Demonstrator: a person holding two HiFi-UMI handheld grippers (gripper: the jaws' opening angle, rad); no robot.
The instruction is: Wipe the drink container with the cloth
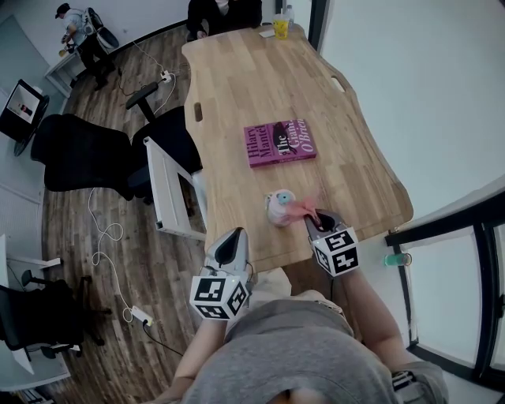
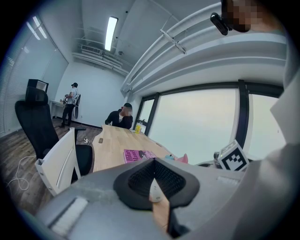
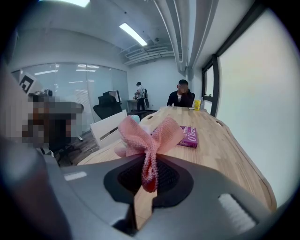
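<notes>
The drink container (image 1: 279, 207), a small pink cup with a pale blue lid, stands near the front edge of the wooden table (image 1: 260, 87). My right gripper (image 1: 322, 224) is shut on a pink knitted cloth (image 1: 302, 208) that fans out against the container's right side. In the right gripper view the cloth (image 3: 149, 137) rises from the closed jaws and hides most of the container (image 3: 134, 118). My left gripper (image 1: 230, 249) hangs shut and empty at the table's front edge, left of the container and apart from it. Its jaws (image 2: 155, 188) stand together in the left gripper view.
A magenta book (image 1: 279, 143) lies mid-table beyond the container. A yellow drink cup (image 1: 280, 26) and a seated person (image 1: 224, 14) are at the far end. A white chair (image 1: 168, 192) and black office chairs (image 1: 83, 155) stand left of the table.
</notes>
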